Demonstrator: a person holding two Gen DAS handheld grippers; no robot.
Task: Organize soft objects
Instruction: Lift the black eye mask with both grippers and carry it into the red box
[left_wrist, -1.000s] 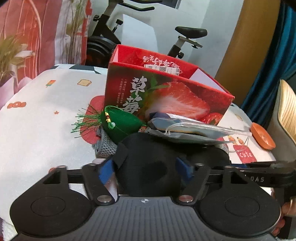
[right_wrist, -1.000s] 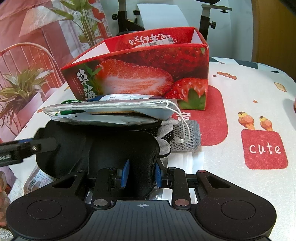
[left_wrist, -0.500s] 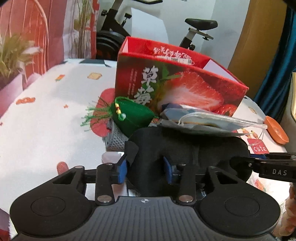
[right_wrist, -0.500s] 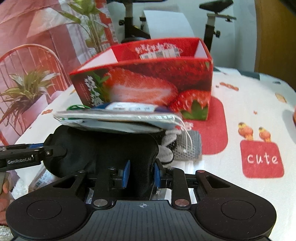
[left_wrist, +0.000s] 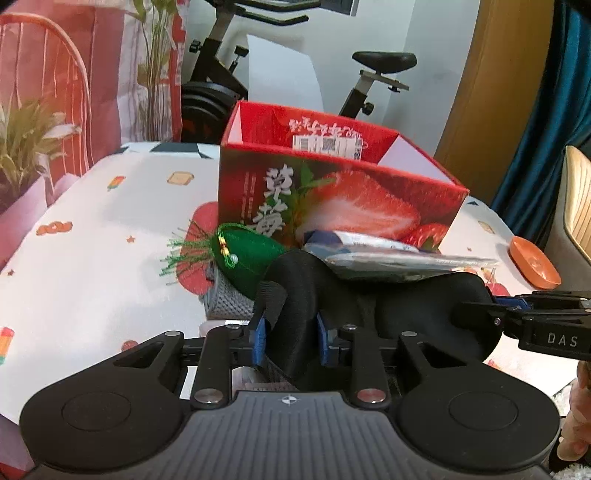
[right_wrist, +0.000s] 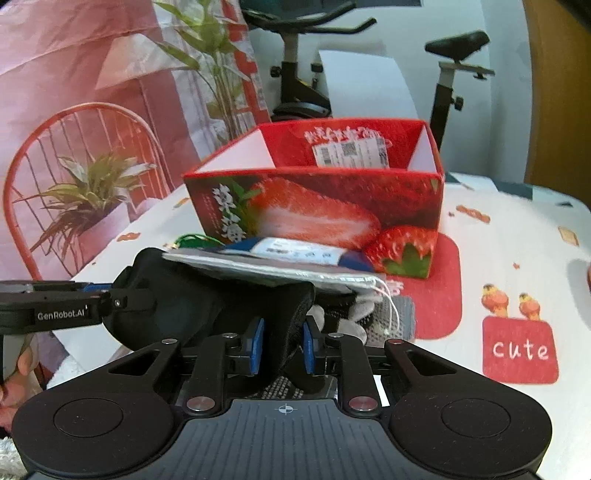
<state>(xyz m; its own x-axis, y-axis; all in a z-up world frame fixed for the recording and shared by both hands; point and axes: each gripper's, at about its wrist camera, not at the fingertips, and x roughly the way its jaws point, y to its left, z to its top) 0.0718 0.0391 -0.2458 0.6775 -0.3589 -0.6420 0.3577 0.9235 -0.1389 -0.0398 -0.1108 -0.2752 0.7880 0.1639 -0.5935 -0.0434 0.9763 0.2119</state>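
Blue pads of the left gripper have just been closing, and they pinch one end of a soft black eye mask. In the right wrist view, the right gripper has just been closing too, and its pads squeeze the other end of the mask. The mask hangs stretched between the two grippers, just above the near part of the table. Flat packets lie on top of the mask. A green pouch with a fringe sits just left of the packets, touching the mask. Under it lies a grey knit cloth. A white and grey glove rests beside the right gripper. Farther back stands an open red strawberry box, close behind the packets. An orange dish sits far right on the table. An exercise bike stands behind the table.
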